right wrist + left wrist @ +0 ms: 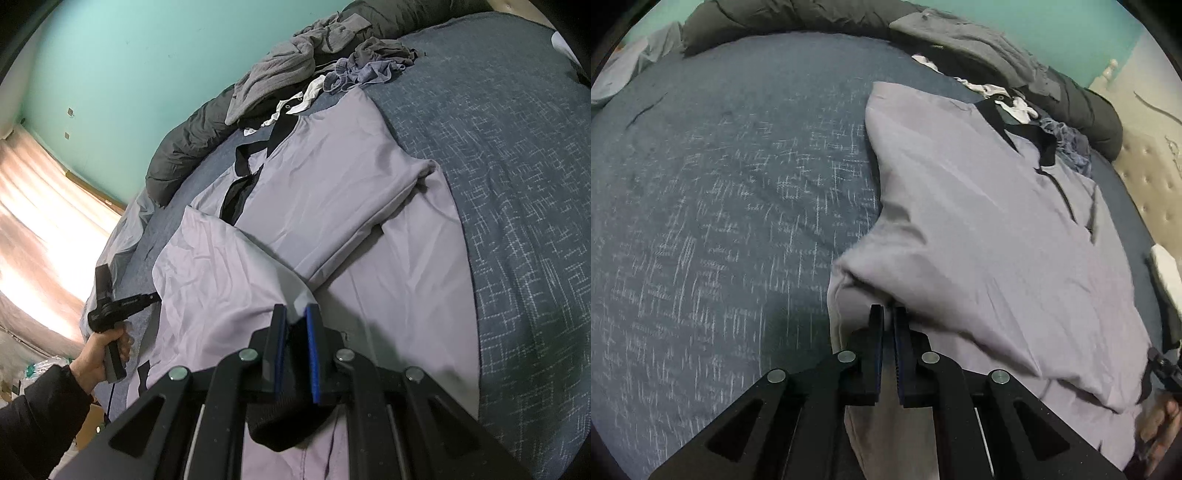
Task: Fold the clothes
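A lilac shirt (979, 221) with a black collar (1023, 129) lies on the blue patterned bedspread (720, 184), partly folded over itself. My left gripper (888, 314) is shut on a raised fold at the shirt's near edge. In the right wrist view the same shirt (332, 177) stretches away from my right gripper (295, 314). That gripper is shut on lilac cloth, and a black trim band (284, 417) hangs between its blue pads (314, 354). The left gripper (153, 295), held by a hand (103, 350), meets the shirt's left edge.
A heap of grey and blue clothes (332, 59) and a dark rolled duvet (184, 147) lie along the turquoise wall (129, 55). A beige tufted headboard (1145, 166) borders the bed on the right. Bright curtains (37, 221) hang at the left.
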The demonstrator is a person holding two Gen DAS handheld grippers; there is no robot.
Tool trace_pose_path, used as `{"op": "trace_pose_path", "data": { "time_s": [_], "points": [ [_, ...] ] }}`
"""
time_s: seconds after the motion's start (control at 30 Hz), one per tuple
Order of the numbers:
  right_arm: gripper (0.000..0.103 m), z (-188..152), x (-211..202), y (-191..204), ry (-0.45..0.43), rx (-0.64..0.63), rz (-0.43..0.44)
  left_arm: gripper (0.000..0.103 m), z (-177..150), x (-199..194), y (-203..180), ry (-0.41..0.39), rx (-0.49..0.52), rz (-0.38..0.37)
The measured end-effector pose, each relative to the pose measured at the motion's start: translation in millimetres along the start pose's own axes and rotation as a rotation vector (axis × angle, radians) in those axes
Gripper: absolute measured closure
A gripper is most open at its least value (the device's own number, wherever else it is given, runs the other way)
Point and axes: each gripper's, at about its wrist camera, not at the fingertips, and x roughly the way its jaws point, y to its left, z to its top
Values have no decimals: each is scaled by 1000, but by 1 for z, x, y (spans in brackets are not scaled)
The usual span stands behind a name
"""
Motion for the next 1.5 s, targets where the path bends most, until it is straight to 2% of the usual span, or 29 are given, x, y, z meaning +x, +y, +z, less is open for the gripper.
{"op": "trace_pose_path", "data": {
  "time_s": [0.13, 0.27, 0.43, 0.5, 0.63, 0.73, 0.87, 0.93, 1.0, 1.03, 1.07, 1.27, 1.43, 1.5],
  "points": [
    [93, 1, -1, 0, -2, 3, 6, 98, -21, -13, 11, 46, -18, -8],
    [92, 1, -2, 0, -4, 5, 13, 98, -43, -16, -4, 99, 83, -4],
    [92, 1, -2, 1, -5, 8, 14, 98, -62, -19, -8, 173, 88, -1],
    [92, 0, -3, 1, -5, 10, 16, 98, -62, -22, -3, 184, 51, 3],
    [92, 1, -4, 0, -7, 13, 20, 97, -57, -29, 2, 174, 4, 39],
    [92, 1, -4, -1, -7, 15, 22, 93, -52, -26, 5, 177, -26, 9],
    [92, 0, -4, -1, -7, 18, 25, 83, -43, -25, 11, 142, -58, 13],
    [92, 1, -4, -1, -7, 18, 26, 83, -40, -19, 16, 148, -90, -11],
    [92, 1, -4, -1, -7, 20, 27, 83, -39, -15, 17, 150, -97, -16],
    [92, 1, -4, -1, -7, 20, 27, 87, -38, -15, 16, 148, -89, -8],
    [92, 1, -4, -2, -7, 21, 27, 101, -38, -16, 14, 140, -80, 2],
    [92, 1, -4, -1, -7, 21, 27, 101, -36, -31, 8, 84, -48, 50],
    [92, 0, -4, -1, -6, 21, 26, 99, -35, -22, 9, 117, -59, 74],
    [92, 0, -5, -3, -9, 28, 28, 98, -37, -33, 13, 105, -69, 98]
  ]
}}
